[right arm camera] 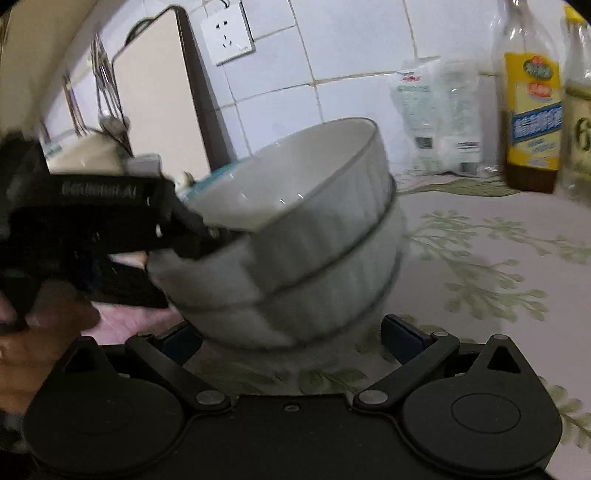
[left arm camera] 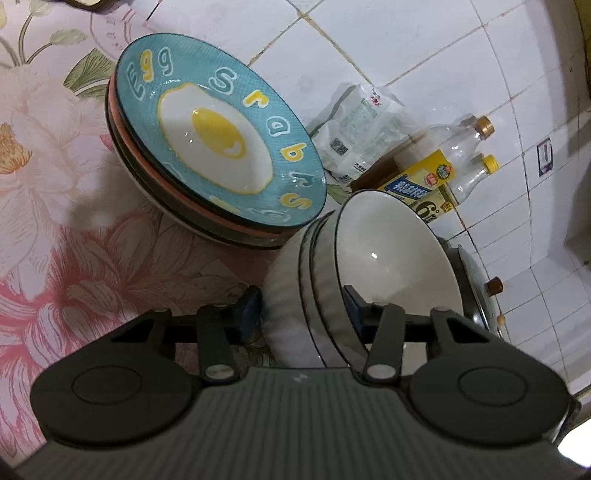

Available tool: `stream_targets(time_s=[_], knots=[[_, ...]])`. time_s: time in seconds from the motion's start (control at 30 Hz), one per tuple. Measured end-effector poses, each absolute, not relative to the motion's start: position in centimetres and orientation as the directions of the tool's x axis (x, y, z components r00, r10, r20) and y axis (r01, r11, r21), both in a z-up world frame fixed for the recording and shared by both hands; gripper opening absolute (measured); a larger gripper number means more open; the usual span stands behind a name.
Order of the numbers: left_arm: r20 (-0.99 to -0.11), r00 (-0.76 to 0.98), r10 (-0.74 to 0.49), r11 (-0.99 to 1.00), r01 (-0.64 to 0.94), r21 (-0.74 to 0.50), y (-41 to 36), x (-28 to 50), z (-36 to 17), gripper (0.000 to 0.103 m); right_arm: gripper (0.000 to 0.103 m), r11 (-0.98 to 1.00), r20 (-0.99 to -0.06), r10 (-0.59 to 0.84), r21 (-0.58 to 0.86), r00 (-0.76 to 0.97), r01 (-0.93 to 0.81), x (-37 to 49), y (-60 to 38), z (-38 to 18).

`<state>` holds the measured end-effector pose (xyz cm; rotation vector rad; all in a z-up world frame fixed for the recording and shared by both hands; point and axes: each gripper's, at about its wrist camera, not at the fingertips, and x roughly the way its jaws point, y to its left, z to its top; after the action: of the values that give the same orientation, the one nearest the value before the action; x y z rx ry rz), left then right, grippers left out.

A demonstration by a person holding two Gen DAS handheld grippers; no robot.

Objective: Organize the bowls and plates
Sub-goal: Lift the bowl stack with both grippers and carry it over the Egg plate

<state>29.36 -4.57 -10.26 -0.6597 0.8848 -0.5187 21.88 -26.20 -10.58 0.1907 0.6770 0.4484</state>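
A stack of white ribbed bowls (left arm camera: 388,254) stands on the floral cloth, its top bowl (right arm camera: 295,192) tilted. My left gripper (left arm camera: 303,306) is shut on the bowls' walls, one blue pad (left arm camera: 249,306) outside and the other (left arm camera: 356,304) inside the top bowl; it shows from the side in the right wrist view (right arm camera: 192,229). A stack of plates topped by a blue fried-egg plate (left arm camera: 218,147) sits to the left of the bowls. My right gripper (right arm camera: 291,336) is open, its fingers on either side of the bowl stack's base.
Against the tiled wall stand two oil bottles (left arm camera: 461,155), a yellow-labelled one (right arm camera: 532,107) among them, and a white plastic bag (left arm camera: 358,125). A pot lid (left arm camera: 476,280) lies right of the bowls. A cutting board (right arm camera: 159,103) and wall socket (right arm camera: 227,33) are at the back left.
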Motion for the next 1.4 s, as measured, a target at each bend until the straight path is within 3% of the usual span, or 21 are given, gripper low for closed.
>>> stream_targets(time_s=[0.57, 0.9, 1.13, 1.4], knots=[[-0.557, 0.529, -0.640, 0.727, 0.184, -0.662, -5.3, 25.6, -8.4, 0.040, 0.103, 0.901, -0.537, 0.433, 0.288, 0.724, -0.325, 18.1, -25.5, -9.7], [-0.548, 0.552, -0.629, 0.744, 0.221, -0.631, -2.7, 22.5, -3.5, 0.040, 0.103, 0.875, -0.521, 0.484, 0.270, 0.703, -0.402, 16.3, -23.9, -5.5], [-0.548, 0.572, -0.611, 0.761, 0.234, -0.604, -0.7, 25.6, 0.8, 0.041, 0.103, 0.866, -0.479, 0.500, 0.260, 0.722, -0.427, 19.3, -21.9, -2.4], [-0.569, 0.604, -0.558, 0.786, 0.165, -0.595, 1.0, 31.6, 1.6, 0.041, 0.103, 0.837, -0.504, 0.545, 0.295, 0.670, -0.460, 26.6, -20.6, -1.4]])
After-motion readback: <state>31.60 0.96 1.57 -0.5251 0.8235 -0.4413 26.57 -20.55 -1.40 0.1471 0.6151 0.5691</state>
